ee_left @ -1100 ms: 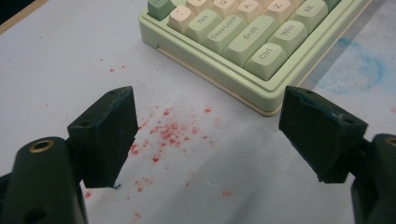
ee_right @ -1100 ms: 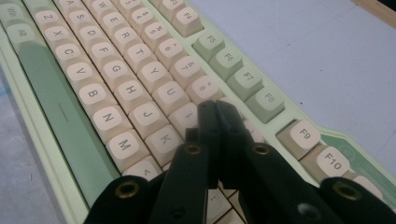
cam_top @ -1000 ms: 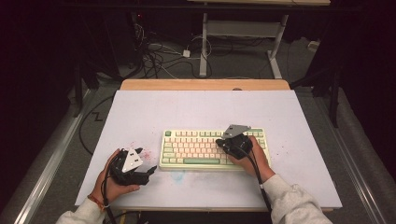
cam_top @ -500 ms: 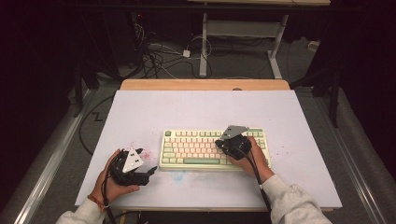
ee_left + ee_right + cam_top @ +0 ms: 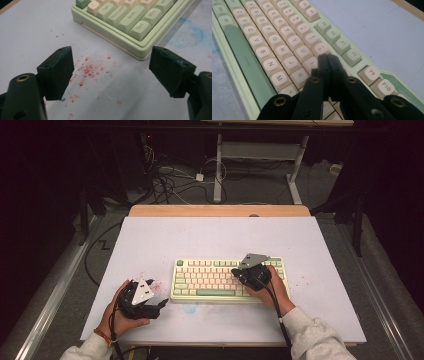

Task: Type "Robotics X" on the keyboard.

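Jaws of the left gripper stood wide, holding nothing, low over the white table with red specks, just beside the keyboard's near-left corner. Keyboard lay mid-table, toward the near edge. Right gripper had its jaws pressed together, tips down on the keys around I and K.

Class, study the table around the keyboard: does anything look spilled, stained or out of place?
Yes. Red specks are scattered on the table by the keyboard near its Ctrl corner, and a faint blue smudge marks the table at its front edge.
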{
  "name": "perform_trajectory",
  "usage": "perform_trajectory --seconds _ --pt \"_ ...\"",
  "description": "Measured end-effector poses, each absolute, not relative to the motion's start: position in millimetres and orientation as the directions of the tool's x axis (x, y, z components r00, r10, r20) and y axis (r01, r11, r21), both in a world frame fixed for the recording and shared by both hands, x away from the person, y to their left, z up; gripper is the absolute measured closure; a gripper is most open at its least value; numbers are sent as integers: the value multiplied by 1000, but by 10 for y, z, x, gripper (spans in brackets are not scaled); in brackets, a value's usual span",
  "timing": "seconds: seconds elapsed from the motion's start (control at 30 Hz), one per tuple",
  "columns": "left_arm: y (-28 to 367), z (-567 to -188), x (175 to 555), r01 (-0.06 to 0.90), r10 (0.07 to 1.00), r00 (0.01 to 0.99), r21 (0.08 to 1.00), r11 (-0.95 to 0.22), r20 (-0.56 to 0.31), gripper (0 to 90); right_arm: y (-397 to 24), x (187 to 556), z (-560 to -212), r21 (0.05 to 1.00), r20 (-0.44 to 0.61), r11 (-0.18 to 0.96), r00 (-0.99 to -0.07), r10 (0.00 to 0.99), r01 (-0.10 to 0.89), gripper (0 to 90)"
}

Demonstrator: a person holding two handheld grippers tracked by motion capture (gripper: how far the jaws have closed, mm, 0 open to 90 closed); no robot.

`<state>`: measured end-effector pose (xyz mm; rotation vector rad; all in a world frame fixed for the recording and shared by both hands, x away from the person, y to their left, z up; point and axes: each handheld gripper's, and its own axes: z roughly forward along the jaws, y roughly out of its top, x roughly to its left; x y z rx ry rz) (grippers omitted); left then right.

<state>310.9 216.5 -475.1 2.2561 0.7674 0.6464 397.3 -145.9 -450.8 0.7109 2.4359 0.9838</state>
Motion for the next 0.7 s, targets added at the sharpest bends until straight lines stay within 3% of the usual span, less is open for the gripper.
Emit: perform_trajectory --seconds 0.33,0.53,0.7 --pt "2160 -4749 3107 343 671 705 718 -606 230 200 -1499 3922 -4430 752 -180 593 -778 603 286 857" --pt "2162 -4739 3100 341 673 703 722 -602 230 203 -1587 3841 -4346 793 -183 554 -769 613 253 729" --pt "2168 -4737 3101 341 675 701 722 -602 231 204 -1684 3750 -4263 832 -186 514 -766 615 211 553"
